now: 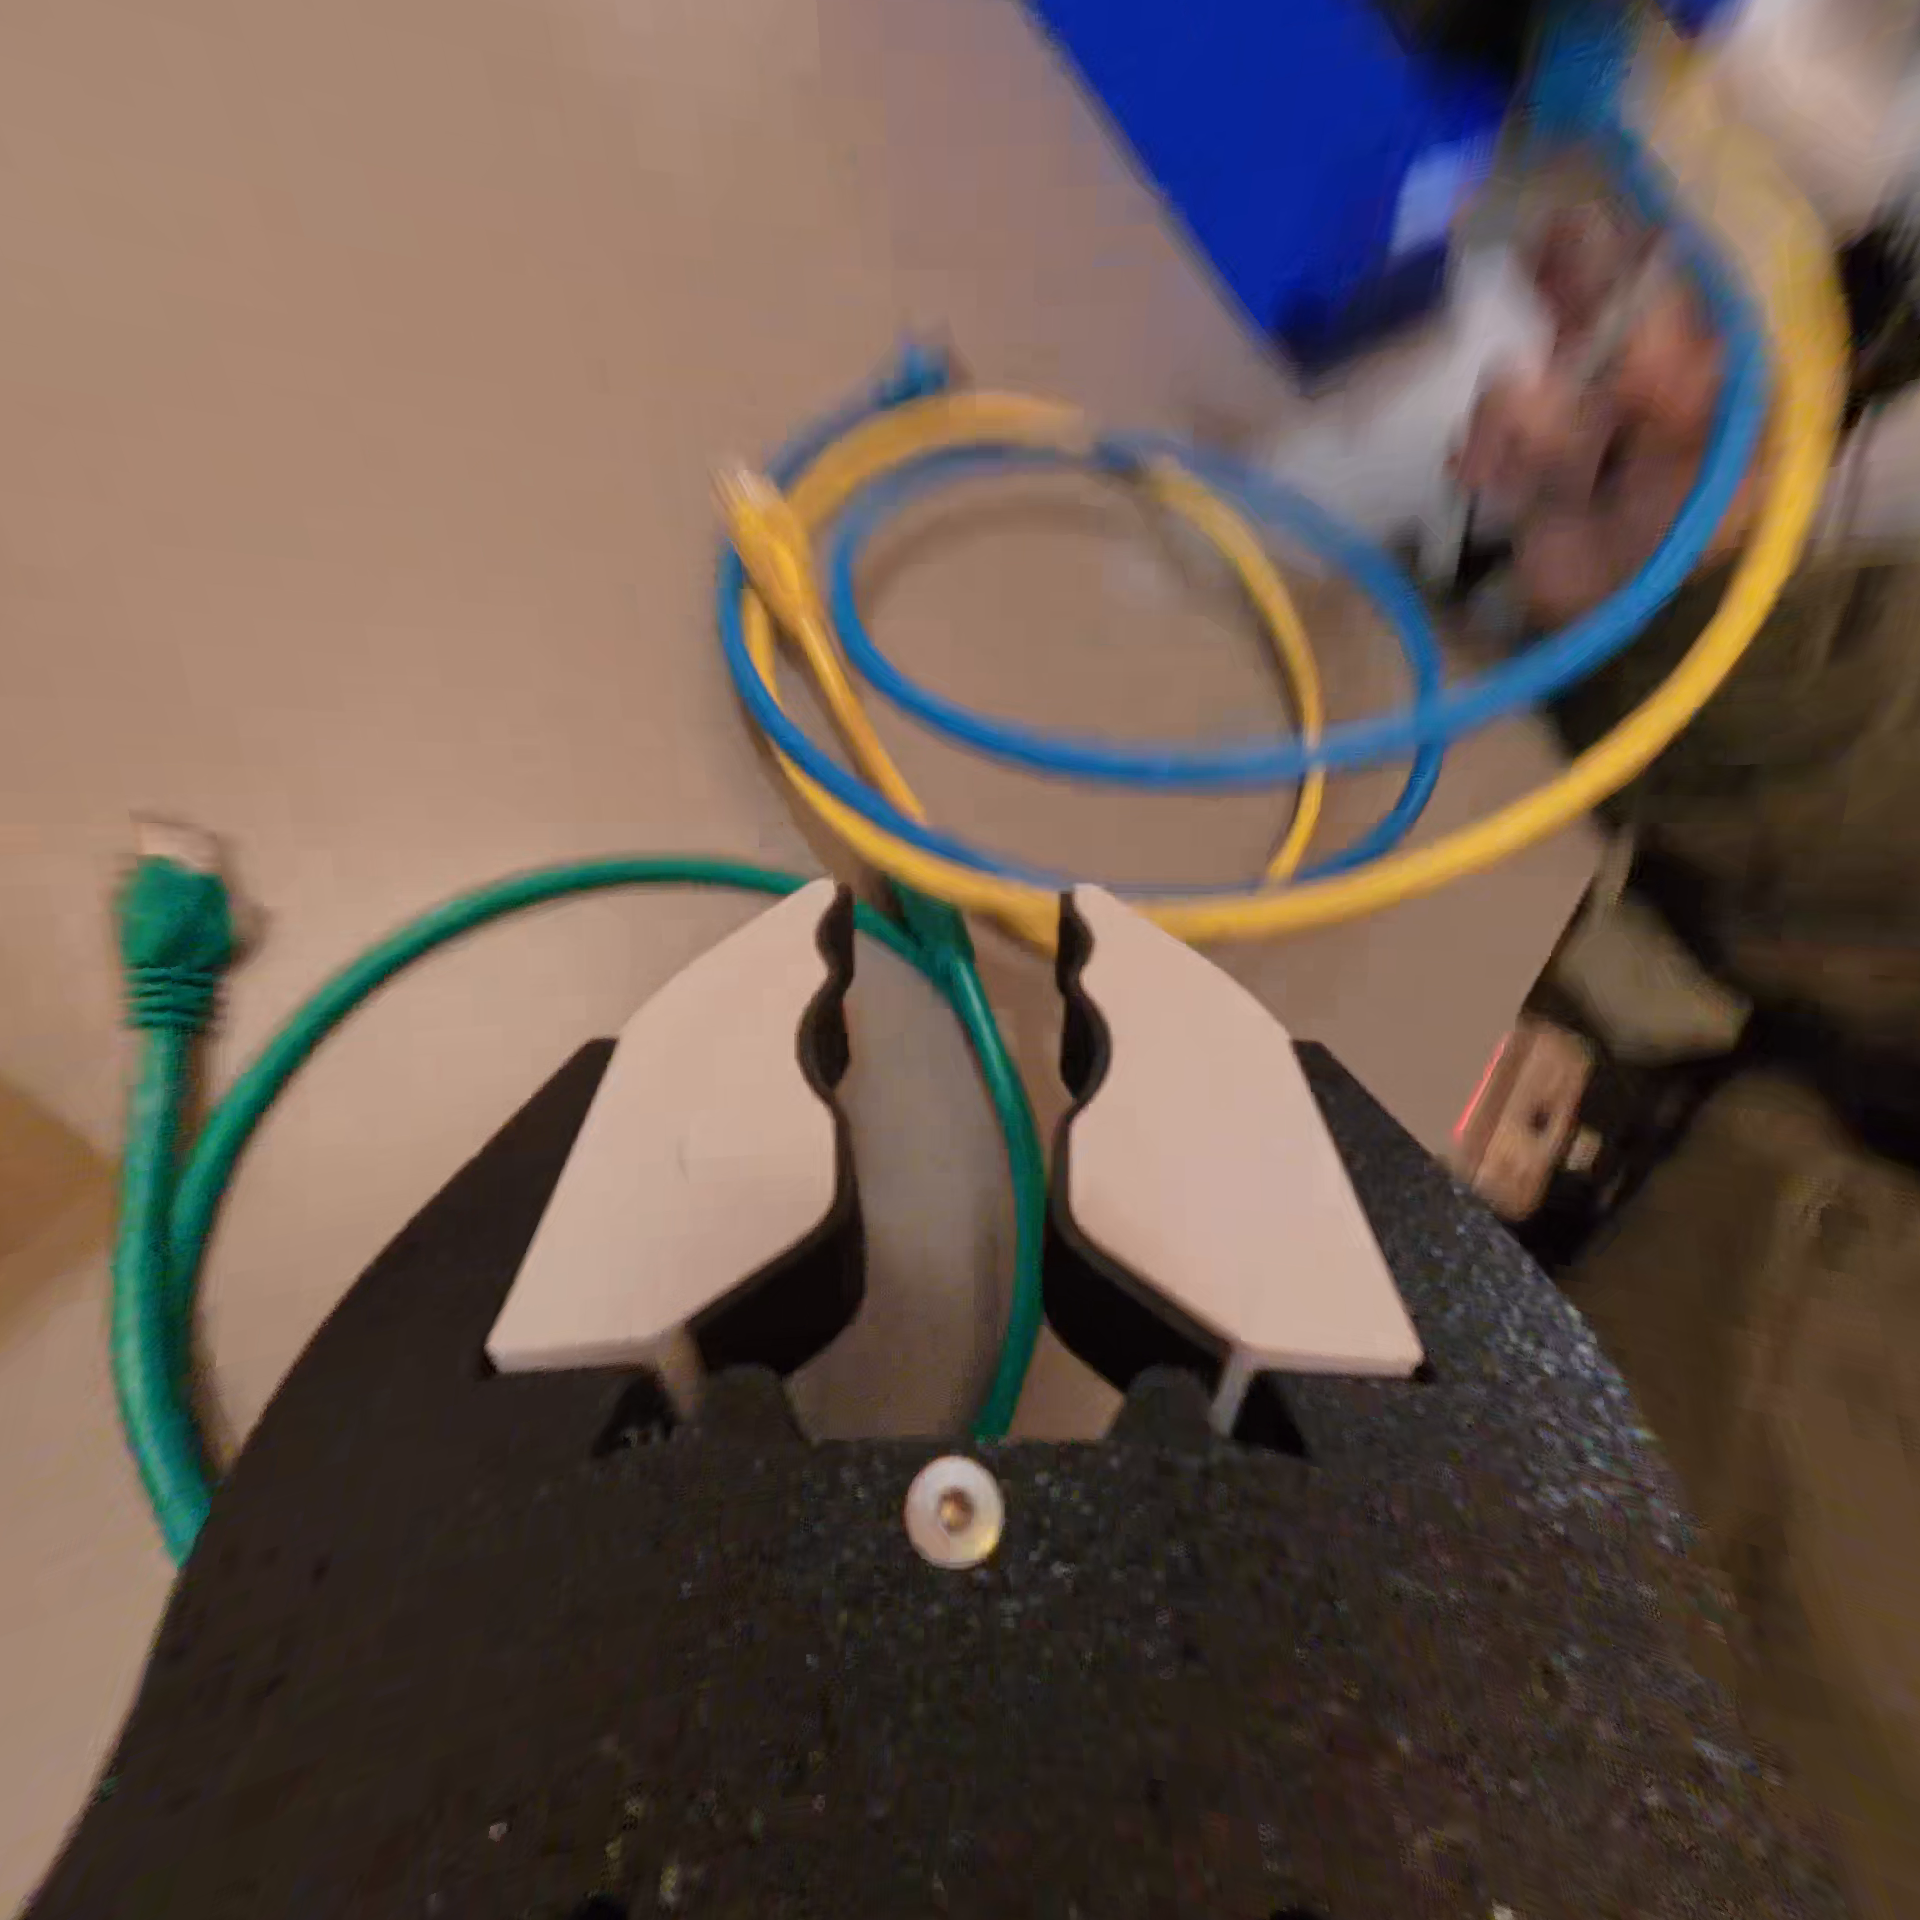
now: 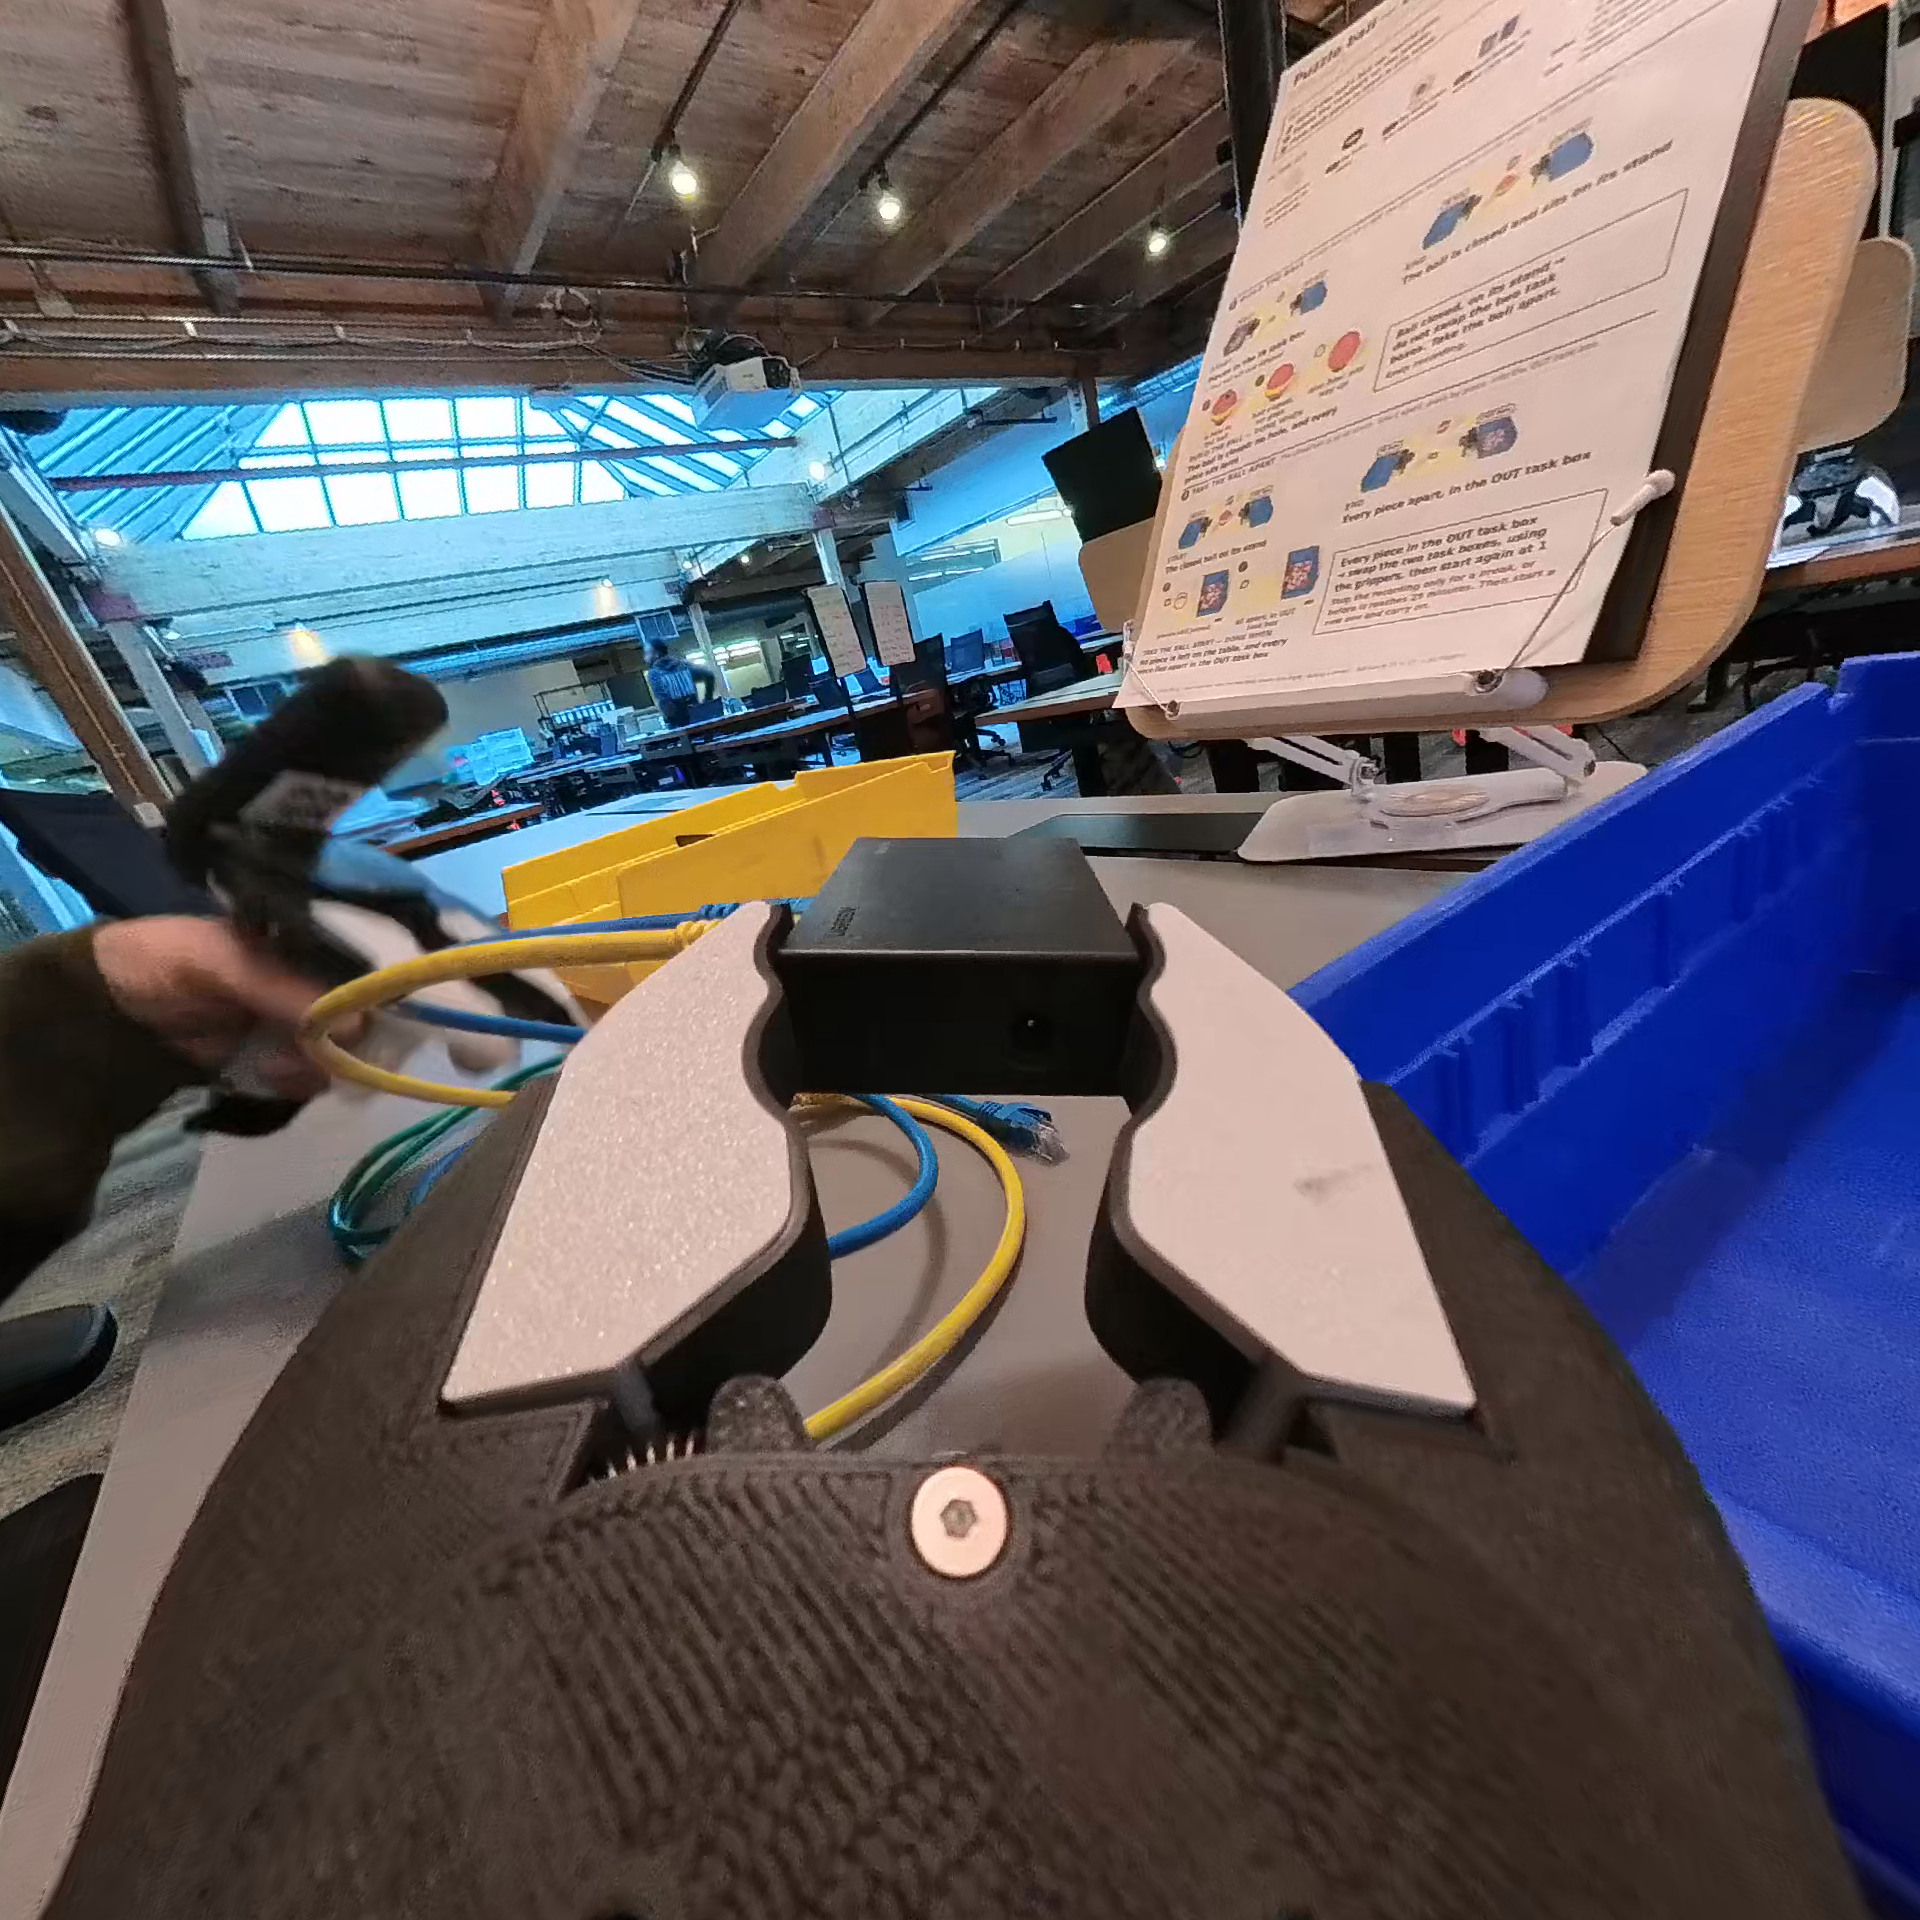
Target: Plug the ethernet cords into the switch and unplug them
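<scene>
The blue bin (image 2: 1662, 1039) is seen at the right of the table (image 2: 1299, 914), a yellow bin (image 2: 727, 831) farther back. The black switch (image 2: 956, 977) is clamped between the fingers of the right gripper (image 2: 956, 997), raised above the yellow cord (image 2: 977, 1247) and blue cord (image 2: 904, 1174), which appear plugged in. The left gripper (image 1: 956, 935) is held partly open and empty over the green cord (image 1: 582, 883) lying loose on the table. Tangled loops could be dragged if the switch is pulled; the green plug (image 1: 171, 914) might be missed.
</scene>
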A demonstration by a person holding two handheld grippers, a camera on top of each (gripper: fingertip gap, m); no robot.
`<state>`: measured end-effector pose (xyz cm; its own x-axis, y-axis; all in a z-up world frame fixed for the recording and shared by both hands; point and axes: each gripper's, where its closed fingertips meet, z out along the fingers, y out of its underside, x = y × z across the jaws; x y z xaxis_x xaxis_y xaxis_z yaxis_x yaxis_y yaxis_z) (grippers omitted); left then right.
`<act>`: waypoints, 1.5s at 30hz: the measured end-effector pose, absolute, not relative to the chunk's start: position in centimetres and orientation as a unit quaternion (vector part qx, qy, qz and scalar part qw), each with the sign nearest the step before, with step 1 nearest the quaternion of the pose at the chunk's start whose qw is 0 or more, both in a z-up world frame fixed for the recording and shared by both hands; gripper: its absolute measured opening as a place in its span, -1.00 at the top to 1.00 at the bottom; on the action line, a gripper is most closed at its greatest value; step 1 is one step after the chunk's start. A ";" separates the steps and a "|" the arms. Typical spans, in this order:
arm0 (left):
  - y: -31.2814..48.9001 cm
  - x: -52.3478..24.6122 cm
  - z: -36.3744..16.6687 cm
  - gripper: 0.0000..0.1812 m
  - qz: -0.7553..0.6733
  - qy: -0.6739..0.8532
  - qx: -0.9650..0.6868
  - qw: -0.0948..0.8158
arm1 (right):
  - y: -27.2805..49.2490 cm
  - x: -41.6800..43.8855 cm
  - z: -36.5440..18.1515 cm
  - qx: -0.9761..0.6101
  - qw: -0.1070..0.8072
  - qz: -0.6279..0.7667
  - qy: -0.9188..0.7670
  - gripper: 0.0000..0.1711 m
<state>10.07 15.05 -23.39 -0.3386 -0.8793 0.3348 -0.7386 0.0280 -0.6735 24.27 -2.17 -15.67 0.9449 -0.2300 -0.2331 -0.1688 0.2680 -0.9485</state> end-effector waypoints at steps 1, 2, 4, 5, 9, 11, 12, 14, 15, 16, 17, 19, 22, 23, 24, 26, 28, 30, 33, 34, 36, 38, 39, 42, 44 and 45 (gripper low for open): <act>15.9 11.0 -21.2 0.55 -0.436 0.667 -0.594 0.111 | -2.1 24.2 -15.7 -0.606 0.778 -0.021 0.161 0.28; 17.1 12.0 -18.8 0.51 -0.465 0.616 -0.619 0.146 | -1.9 24.0 -15.7 -0.609 0.778 -0.023 0.155 0.28; 18.0 13.4 -14.0 0.50 -0.523 0.545 -0.623 0.205 | -1.4 23.2 -15.5 -0.612 0.780 -0.022 0.132 0.29; 17.1 13.9 -12.4 0.50 -0.547 0.538 -0.607 0.208 | -1.1 22.8 -15.6 -0.616 0.778 -0.022 0.121 0.29; 9.6 16.1 -13.7 0.22 -0.555 0.618 -0.555 0.027 | 0.5 21.0 -15.7 -0.629 0.773 -0.020 0.082 0.29; 7.8 18.1 -15.7 0.21 -0.557 0.609 -0.563 -0.041 | 1.0 20.2 -15.7 -0.632 0.772 -0.015 0.067 0.29; 6.9 18.7 -16.3 0.19 -0.562 0.598 -0.565 -0.081 | 1.2 20.0 -15.7 -0.633 0.771 -0.016 0.061 0.29; 4.9 19.1 -17.2 0.11 -0.565 0.588 -0.558 -0.154 | 1.3 19.7 -15.7 -0.635 0.770 -0.019 0.050 0.28; 4.1 19.3 -17.8 0.11 -0.560 0.589 -0.557 -0.171 | 1.3 19.4 -15.7 -0.635 0.771 -0.017 0.044 0.28; 3.3 19.3 -18.1 0.17 -0.557 0.595 -0.549 -0.184 | 1.4 19.4 -15.7 -0.637 0.770 -0.019 0.041 0.28; 2.4 18.9 -18.1 0.34 -0.560 0.598 -0.534 -0.207 | 1.5 19.2 -15.8 -0.641 0.767 -0.019 0.037 0.28; 1.4 18.8 -17.5 0.50 -0.575 0.577 -0.523 -0.250 | 1.4 19.3 -15.7 -0.637 0.769 -0.025 0.039 0.28; 1.7 19.0 -16.6 0.61 -0.583 0.555 -0.531 -0.265 | 1.5 19.1 -15.8 -0.641 0.766 -0.022 0.034 0.28; 1.9 18.9 -16.5 0.63 -0.577 0.555 -0.538 -0.264 | 1.6 19.0 -15.9 -0.644 0.764 -0.026 0.029 0.29; 2.0 18.8 -16.3 0.65 -0.572 0.555 -0.544 -0.263 | 1.8 18.8 -16.0 -0.649 0.760 -0.029 0.022 0.28; 2.3 18.6 -16.3 0.66 -0.556 0.567 -0.553 -0.253 | 2.1 18.7 -16.5 -0.665 0.745 -0.046 0.006 0.28; 2.6 18.5 -16.3 0.67 -0.545 0.575 -0.558 -0.247 | 2.3 18.5 -16.7 -0.673 0.738 -0.055 -0.001 0.28; 2.8 18.4 -16.3 0.67 -0.540 0.576 -0.561 -0.247 | 2.5 18.4 -16.8 -0.677 0.733 -0.056 -0.003 0.28; 2.9 18.4 -16.1 0.67 -0.539 0.580 -0.559 -0.247 | 2.7 18.3 -17.0 -0.683 0.728 -0.062 -0.008 0.27; 2.9 18.3 -16.0 0.67 -0.539 0.582 -0.556 -0.246 | 2.8 18.3 -17.1 -0.687 0.724 -0.065 -0.009 0.27; 2.9 18.3 -15.9 0.67 -0.538 0.587 -0.556 -0.240 | 2.9 18.4 -17.4 -0.694 0.717 -0.069 -0.007 0.27; 3.0 18.4 -15.9 0.68 -0.535 0.590 -0.558 -0.233 | 3.0 18.5 -17.4 -0.696 0.714 -0.076 -0.004 0.28; 3.1 18.4 -16.0 0.68 -0.534 0.591 -0.560 -0.227 | 3.0 18.5 -17.6 -0.699 0.711 -0.076 -0.002 0.28; 3.2 18.5 -16.0 0.67 -0.525 0.603 -0.564 -0.207 | 3.1 18.6 -17.8 -0.705 0.704 -0.081 0.007 0.28; 3.3 19.0 -16.0 0.65 -0.528 0.608 -0.563 -0.185 | 3.2 18.9 -17.6 -0.701 0.707 -0.089 0.025 0.28; 3.4 19.2 -16.0 0.63 -0.530 0.614 -0.560 -0.170 | 3.3 19.0 -17.6 -0.702 0.706 -0.095 0.032 0.28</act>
